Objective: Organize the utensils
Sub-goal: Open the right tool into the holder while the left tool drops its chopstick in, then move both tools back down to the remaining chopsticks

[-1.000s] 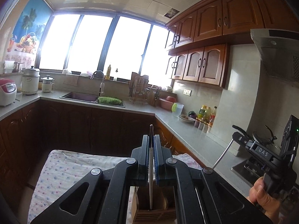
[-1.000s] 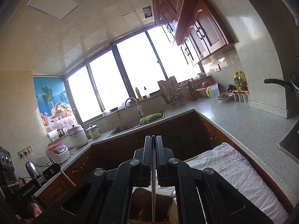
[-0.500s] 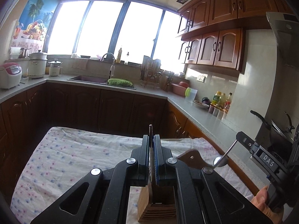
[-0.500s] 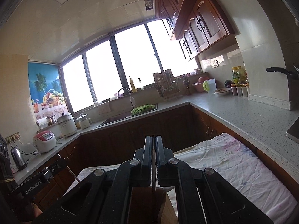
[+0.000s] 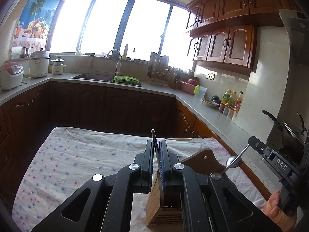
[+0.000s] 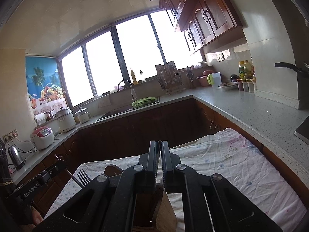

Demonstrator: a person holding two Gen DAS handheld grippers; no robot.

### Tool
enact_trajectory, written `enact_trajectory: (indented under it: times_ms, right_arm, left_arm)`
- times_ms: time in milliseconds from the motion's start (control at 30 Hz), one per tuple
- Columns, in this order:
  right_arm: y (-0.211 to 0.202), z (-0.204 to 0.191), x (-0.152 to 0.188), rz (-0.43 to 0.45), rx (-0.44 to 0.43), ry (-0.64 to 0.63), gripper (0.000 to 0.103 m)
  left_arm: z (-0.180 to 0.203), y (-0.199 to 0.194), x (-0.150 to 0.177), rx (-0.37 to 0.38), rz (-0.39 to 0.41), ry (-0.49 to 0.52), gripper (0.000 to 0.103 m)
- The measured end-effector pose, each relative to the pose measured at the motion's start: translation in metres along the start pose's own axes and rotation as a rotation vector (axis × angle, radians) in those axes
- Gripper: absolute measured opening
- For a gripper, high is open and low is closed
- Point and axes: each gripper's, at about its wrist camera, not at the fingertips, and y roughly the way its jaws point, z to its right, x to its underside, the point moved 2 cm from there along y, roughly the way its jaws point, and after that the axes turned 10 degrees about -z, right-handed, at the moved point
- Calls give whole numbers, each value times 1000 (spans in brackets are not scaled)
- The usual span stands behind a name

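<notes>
my left gripper (image 5: pixel 156 150) is clamped on a fork (image 6: pixel 83 176) handle, my right gripper (image 6: pixel 158 150) pinching a spoon (image 5: pixel 233 162) handle. both hover right over the wooden utensil block (image 5: pixel 164 206) on the floral tablecloth (image 5: pixel 77 158), near its right edge.

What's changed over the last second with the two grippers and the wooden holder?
Both grippers tipped downward toward the wooden holder, so more of the flowered cloth shows. The left gripper stays clamped on the fork, the right gripper on the spoon. Nothing was let go.
</notes>
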Motion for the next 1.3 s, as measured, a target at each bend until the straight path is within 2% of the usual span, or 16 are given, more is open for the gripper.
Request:
enact_trajectory:
  times_ms: [33,67,100,167,200,267,300,367,433,600,900,1100,1300]
  right_arm:
    - [0,1,-1,-3,-5,7,11]
    - [-1,3,-1,-7,-11,15,18]
    - [-3,4,-2,-9,-18,24,24]
    - [-12,8,-4,2,-31,46,50]
    - [-18,11,-5,14,-42,59,54]
    - [-32,15,-7,37,-61,82,65]
    - [-39,16,-7,44,-72,92,69]
    - [-53,20,-6,60,-88,110,87]
    - [-69,23,-2,75,-98,120,98]
    - [-99,24,20,48,-117,111,100]
    - [-137,26,77,-59,-109,89,100]
    - [-151,33,113,-134,-82,92,100]
    - [-159,37,135,-182,-60,104,100]
  left_arm:
    - [-2,-2,-1,2,-3,-4,11]
    - [-4,-5,-1,3,-3,-10,20]
    - [-6,-10,-2,0,6,-17,26]
    - [-10,-20,0,2,22,-26,46]
    - [-12,-25,1,5,23,-32,51]
    - [-16,-37,5,1,24,-46,75]
    - [-18,-45,8,1,31,-52,78]
    - [-22,-60,16,8,34,-65,86]
    - [-25,-74,27,8,33,-77,89]
    - [-33,-109,55,27,20,-104,93]
    - [-34,-153,100,24,-63,-119,94]
    - [-22,-164,123,26,-133,-99,94]
    - [-14,-166,135,11,-189,-66,94]
